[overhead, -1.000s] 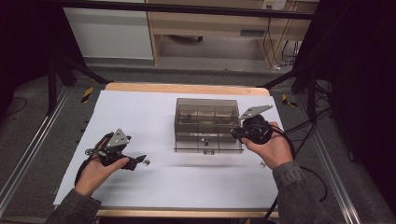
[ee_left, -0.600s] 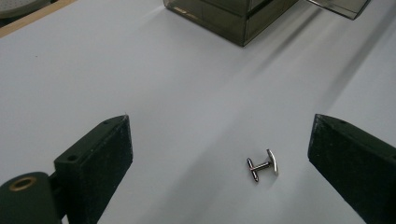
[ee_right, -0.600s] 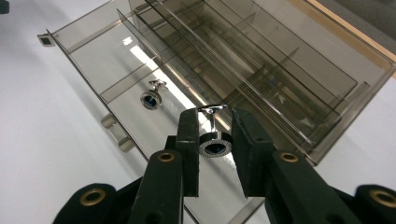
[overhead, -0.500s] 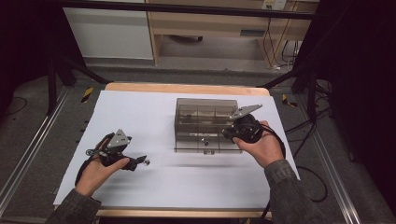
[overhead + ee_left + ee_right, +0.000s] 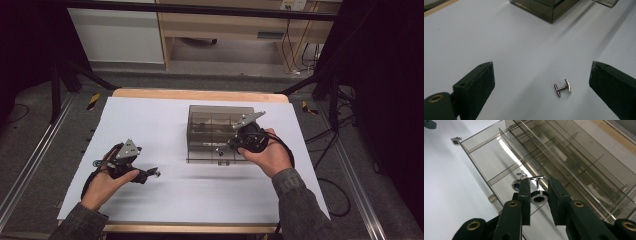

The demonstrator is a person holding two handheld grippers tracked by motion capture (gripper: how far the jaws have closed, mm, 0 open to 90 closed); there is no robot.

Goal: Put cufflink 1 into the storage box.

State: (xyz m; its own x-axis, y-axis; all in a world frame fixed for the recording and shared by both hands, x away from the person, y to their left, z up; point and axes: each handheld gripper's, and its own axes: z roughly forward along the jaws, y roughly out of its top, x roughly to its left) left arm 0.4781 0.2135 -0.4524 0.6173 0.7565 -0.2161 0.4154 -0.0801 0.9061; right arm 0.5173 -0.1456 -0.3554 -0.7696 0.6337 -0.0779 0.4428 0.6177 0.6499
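I am holding the right claw [image 5: 538, 195] over the open drawer [image 5: 499, 162] of the smoky clear box [image 5: 220, 132], and I am seeing a round-faced cufflink [image 5: 539, 196] sitting between its two black jaws. The jaws are standing narrow, close on either side of the cufflink's round face, but I cannot tell whether the pads are pressing on it. Just beside the left jaw, a second cufflink [image 5: 517, 183] with a blue face is lying in the drawer compartment.

My left claw [image 5: 541, 85] is resting low over the white table [image 5: 150, 120], jaws spread wide and gripping nothing. A small silver cufflink [image 5: 562, 88] is lying on its side on the sheet between them, nearer the right-hand jaw and touching neither.

From the high view I am making out both hands and the box between them; the cufflinks are too small to tell there, while the gripper views are showing them plainly.
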